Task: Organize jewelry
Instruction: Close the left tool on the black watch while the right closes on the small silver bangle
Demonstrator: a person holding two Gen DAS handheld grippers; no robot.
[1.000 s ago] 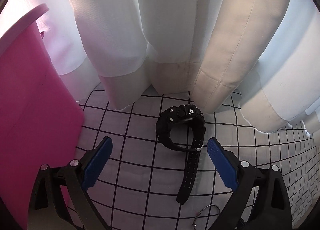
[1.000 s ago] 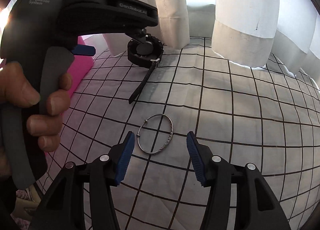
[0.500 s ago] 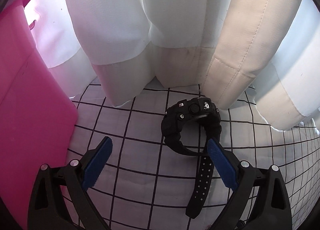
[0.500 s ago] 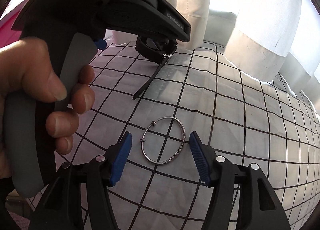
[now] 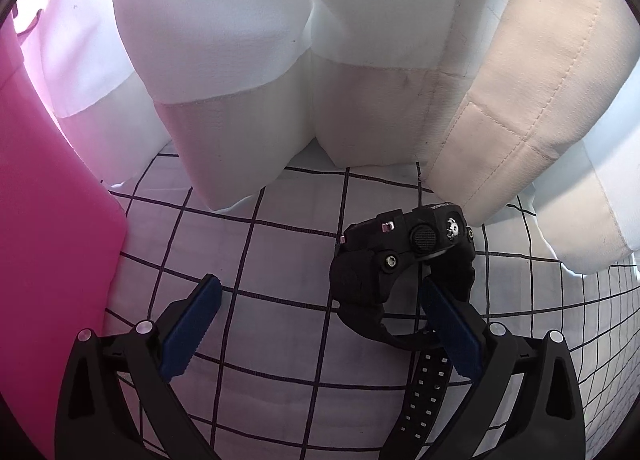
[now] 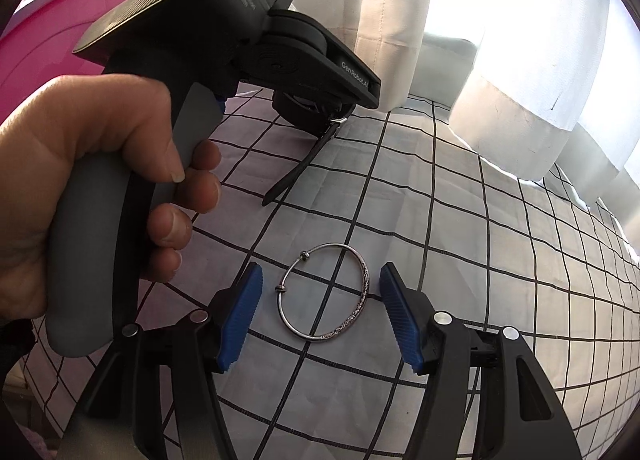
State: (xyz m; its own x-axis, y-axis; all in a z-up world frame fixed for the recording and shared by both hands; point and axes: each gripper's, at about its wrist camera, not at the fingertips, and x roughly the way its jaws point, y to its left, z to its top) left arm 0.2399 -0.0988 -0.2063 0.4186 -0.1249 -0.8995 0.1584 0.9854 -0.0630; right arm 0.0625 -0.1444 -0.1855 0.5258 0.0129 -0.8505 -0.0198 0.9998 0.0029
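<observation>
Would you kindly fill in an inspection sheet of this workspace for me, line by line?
Surface: white cloth with a black grid, some creases.
Job's things: black watch propped with its case up, strap trailing toward the camera; silver bangle lying flat.
Clutter: nothing seen.
Grippers: left gripper open, its right finger at or inside the watch's band loop, contact unclear; right gripper open, its fingers on either side of the bangle, apart from it.
Cables: nothing seen.
Surroundings: white curtain hanging down to the cloth; pink bin on the left.
</observation>
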